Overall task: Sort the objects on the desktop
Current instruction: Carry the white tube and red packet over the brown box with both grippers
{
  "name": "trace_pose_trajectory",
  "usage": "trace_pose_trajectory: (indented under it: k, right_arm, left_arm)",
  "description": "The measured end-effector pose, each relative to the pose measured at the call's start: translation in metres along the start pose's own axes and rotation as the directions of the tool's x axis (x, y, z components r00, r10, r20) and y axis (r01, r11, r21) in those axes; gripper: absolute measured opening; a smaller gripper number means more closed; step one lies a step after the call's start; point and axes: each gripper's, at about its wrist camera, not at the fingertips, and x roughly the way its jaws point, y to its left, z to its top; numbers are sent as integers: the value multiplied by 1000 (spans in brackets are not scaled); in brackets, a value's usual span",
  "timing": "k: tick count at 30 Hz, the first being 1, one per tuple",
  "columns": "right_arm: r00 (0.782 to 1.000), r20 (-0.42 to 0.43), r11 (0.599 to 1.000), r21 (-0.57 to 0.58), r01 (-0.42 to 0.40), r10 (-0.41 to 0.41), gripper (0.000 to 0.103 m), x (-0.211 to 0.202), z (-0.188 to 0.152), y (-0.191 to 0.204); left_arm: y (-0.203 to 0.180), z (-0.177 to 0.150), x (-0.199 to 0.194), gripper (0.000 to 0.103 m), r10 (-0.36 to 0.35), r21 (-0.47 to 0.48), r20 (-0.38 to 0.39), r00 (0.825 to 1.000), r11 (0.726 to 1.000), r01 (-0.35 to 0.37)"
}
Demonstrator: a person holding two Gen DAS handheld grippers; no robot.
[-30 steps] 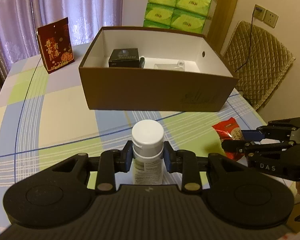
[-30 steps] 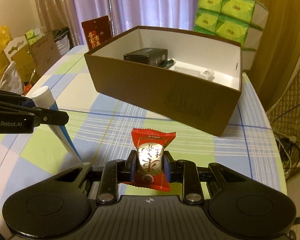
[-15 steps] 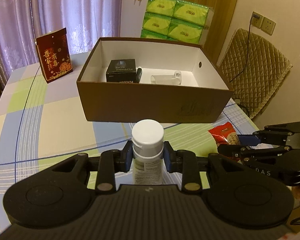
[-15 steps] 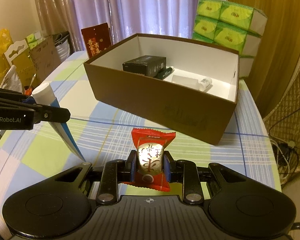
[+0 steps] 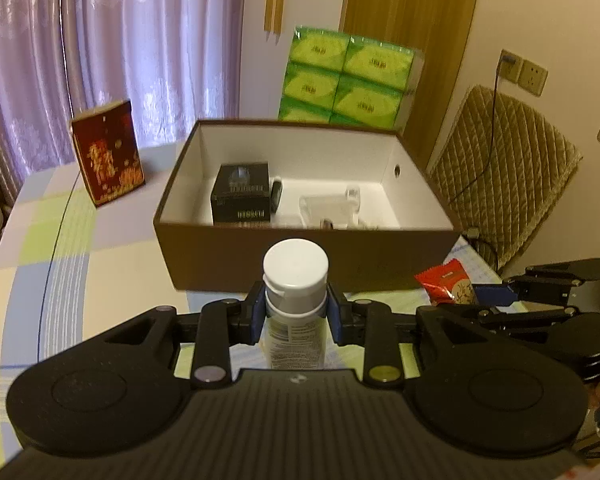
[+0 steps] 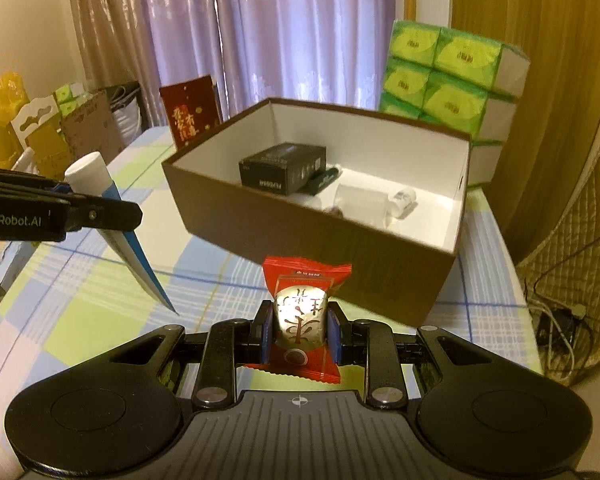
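Note:
My left gripper [image 5: 296,312] is shut on a white-capped tube [image 5: 295,280], held cap up above the table in front of the brown box [image 5: 300,258]. From the right wrist view the same tube [image 6: 112,216] hangs at the left, its flat blue end pointing down. My right gripper [image 6: 298,330] is shut on a red snack packet [image 6: 304,304], also lifted before the box [image 6: 340,252]. The packet [image 5: 446,286] shows at the right in the left wrist view. Inside the box lie a black carton [image 5: 242,196], a dark pen [image 6: 324,178] and a clear bottle [image 6: 374,204].
A red gift box [image 5: 108,152] stands at the table's far left. Green tissue packs [image 5: 348,80] are stacked behind the box. A quilted chair [image 5: 500,176] with a cable is off the right edge. Bags and cardboard [image 6: 60,128] crowd the left beyond the checked tablecloth [image 6: 80,300].
Both grippers have risen and tilted, so more of the box's inside shows. Each still holds its object, the tube and the packet.

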Motion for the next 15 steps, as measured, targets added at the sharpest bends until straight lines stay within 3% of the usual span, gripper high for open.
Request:
trace_pose_trajectory:
  k: [15]
  right_arm:
    - [994, 109, 1000, 18, 17, -19, 24, 9, 63, -42]
  left_arm:
    - [-5, 73, 12, 26, -14, 13, 130, 991, 1000, 12]
